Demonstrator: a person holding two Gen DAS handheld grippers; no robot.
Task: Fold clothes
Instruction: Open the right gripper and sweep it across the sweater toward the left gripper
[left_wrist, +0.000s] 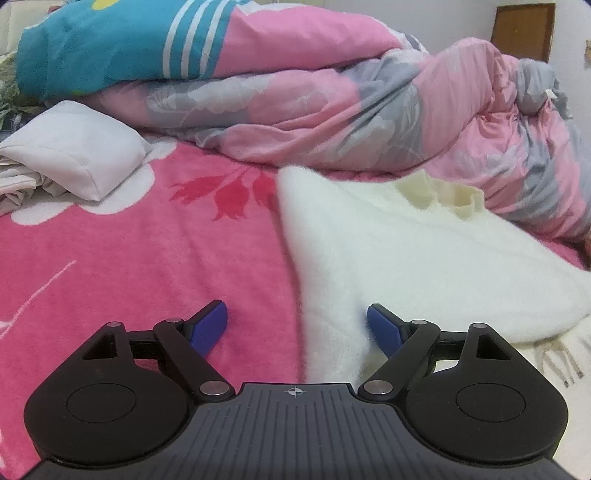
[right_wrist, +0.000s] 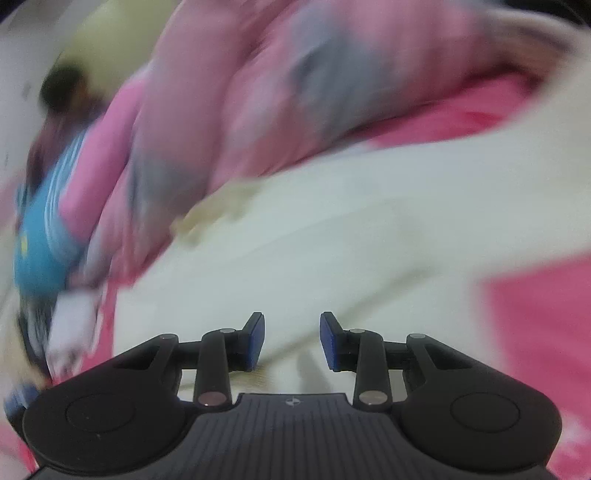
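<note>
The white fleece garment (left_wrist: 406, 251) lies spread on the pink bed (left_wrist: 129, 258) – left gripper (left_wrist: 297, 325) spread wide over its edge, right gripper (right_wrist: 291, 339) (blurred view) parted, pinching nothing.

Pink floral bedspread (left_wrist: 129, 258), brown door (left_wrist: 522, 31), white wall (left_wrist: 572, 55).

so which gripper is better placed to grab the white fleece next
Left, probably. The left gripper is open wide with an edge of the white fleece already between its fingers, and its view is sharp. The right gripper is over the fleece too, but its view is badly blurred.
</note>
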